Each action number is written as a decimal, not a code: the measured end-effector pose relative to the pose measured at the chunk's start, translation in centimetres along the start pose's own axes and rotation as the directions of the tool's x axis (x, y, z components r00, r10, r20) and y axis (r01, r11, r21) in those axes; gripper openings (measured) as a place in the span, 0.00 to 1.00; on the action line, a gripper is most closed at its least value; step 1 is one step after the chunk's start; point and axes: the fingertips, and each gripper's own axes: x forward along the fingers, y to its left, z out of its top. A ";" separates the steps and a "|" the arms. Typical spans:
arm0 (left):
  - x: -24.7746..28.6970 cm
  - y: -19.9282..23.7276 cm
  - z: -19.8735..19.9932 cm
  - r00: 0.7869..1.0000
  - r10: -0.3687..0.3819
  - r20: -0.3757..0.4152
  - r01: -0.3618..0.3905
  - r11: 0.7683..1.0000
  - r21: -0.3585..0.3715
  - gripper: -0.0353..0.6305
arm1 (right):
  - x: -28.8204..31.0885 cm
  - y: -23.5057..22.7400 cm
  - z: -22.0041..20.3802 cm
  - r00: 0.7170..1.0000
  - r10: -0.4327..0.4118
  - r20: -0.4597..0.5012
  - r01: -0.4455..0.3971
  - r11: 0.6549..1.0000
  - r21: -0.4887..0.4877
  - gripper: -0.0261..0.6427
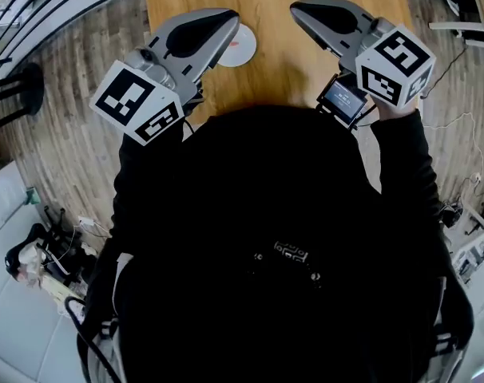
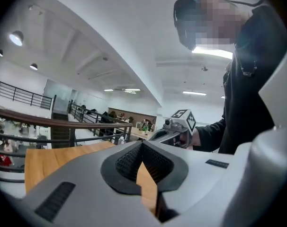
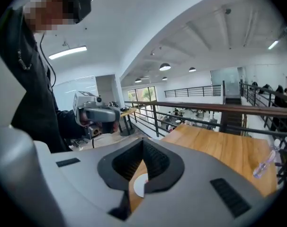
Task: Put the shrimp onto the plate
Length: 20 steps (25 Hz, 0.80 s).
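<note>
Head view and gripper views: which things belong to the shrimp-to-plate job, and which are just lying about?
Job: plate, a reddish bit on it, maybe the shrimp; left gripper and right gripper, jaws shut, empty; table.
Lying about: clear object on the table; stool and cables on the floor.

Long white ceiling strip lights (image 2: 212,53) light my views brightly and evenly; fisheye bends the edges, corners go black.

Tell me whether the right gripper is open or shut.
Shut. In its own view, the jaws of the right gripper meet at the tips with nothing held; only the table and plate show behind.
</note>
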 end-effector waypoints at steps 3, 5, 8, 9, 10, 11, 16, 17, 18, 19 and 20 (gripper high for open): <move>3.1 -4.1 -0.2 0.998 -0.055 -0.003 0.055 0.998 0.029 0.06 | -5.4 1.3 -0.8 0.998 -0.029 0.060 0.032 0.999 -0.036 0.07; 4.8 -6.3 0.0 0.998 -0.069 0.003 0.069 0.997 0.033 0.06 | -8.3 1.6 -0.9 0.996 -0.025 0.091 0.029 0.999 -0.043 0.07; 5.9 -7.2 0.1 0.997 -0.076 0.001 0.075 0.996 0.044 0.06 | -9.7 1.5 -0.7 0.994 -0.026 0.104 0.031 0.998 -0.054 0.07; 6.1 -7.2 0.0 0.997 -0.077 -0.003 0.077 0.996 0.047 0.06 | -9.7 1.3 -0.7 0.995 -0.028 0.100 0.034 0.997 -0.062 0.07; 6.3 -7.1 0.0 0.997 -0.078 -0.007 0.078 0.996 0.047 0.06 | -9.7 1.2 -0.8 0.995 -0.032 0.090 0.038 0.997 -0.074 0.07; 6.5 -7.1 -0.1 0.997 -0.078 -0.011 0.079 0.996 0.042 0.06 | -9.5 1.0 -1.0 0.997 -0.035 0.075 0.041 0.995 -0.086 0.07; 7.3 -6.5 -0.4 0.997 -0.068 -0.022 0.068 0.997 0.026 0.06 | -8.2 0.1 -1.8 0.999 -0.012 0.041 0.015 0.996 -0.090 0.07; 7.2 -6.3 -0.5 0.998 -0.063 -0.023 0.064 0.998 0.023 0.06 | -7.9 0.1 -1.8 0.999 -0.009 0.040 0.012 0.996 -0.089 0.07; 6.9 -6.1 -0.7 0.998 -0.057 -0.025 0.058 0.998 0.019 0.06 | -7.6 0.3 -1.8 0.999 -0.005 0.041 0.009 0.996 -0.087 0.07; 6.3 -6.0 -1.1 0.998 -0.051 -0.027 0.051 0.999 0.013 0.06 | -7.2 0.7 -1.7 0.999 -0.002 0.042 0.006 0.996 -0.087 0.07; 5.4 -5.8 -1.6 0.999 -0.042 -0.029 0.042 0.999 0.006 0.06 | -6.7 1.2 -1.8 0.999 -0.001 0.040 0.004 0.996 -0.091 0.07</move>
